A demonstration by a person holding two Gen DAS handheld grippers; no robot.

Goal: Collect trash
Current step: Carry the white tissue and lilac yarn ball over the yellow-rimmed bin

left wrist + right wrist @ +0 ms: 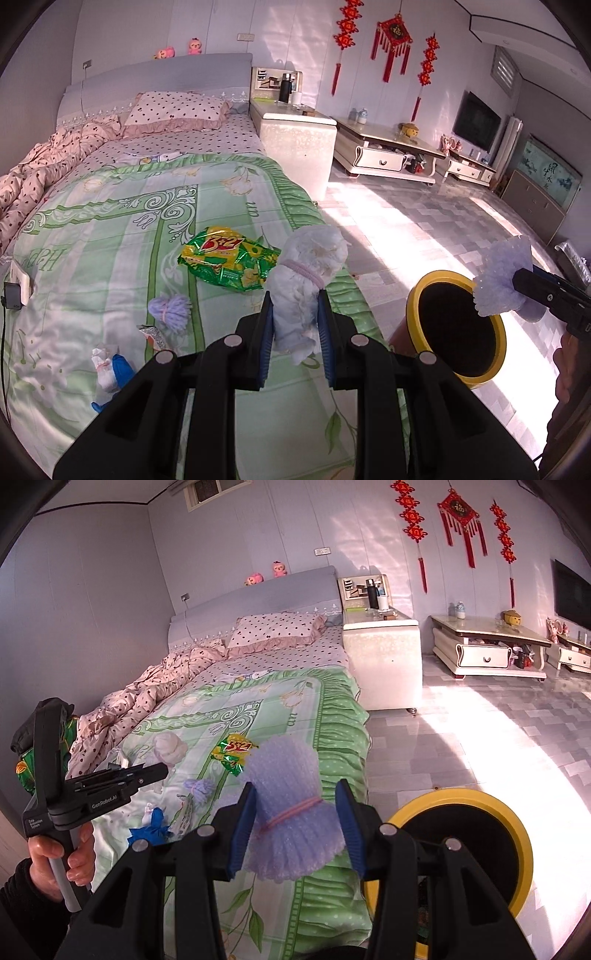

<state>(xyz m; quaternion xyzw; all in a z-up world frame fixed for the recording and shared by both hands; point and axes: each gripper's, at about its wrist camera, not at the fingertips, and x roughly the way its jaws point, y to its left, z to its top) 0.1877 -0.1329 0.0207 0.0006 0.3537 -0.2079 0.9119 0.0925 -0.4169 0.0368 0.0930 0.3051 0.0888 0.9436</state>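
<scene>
Left gripper (295, 314): I'm clamping a white tissue bundle (306, 280) over the bed (110, 221).
Right gripper (299, 823): I'm gripping a purple foam bundle (291, 812) beside the yellow bin (461, 849).

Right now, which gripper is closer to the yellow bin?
Right. The right gripper holds purple foam at the bin's rim; the left gripper holds a white bundle over the bed's edge.
</scene>
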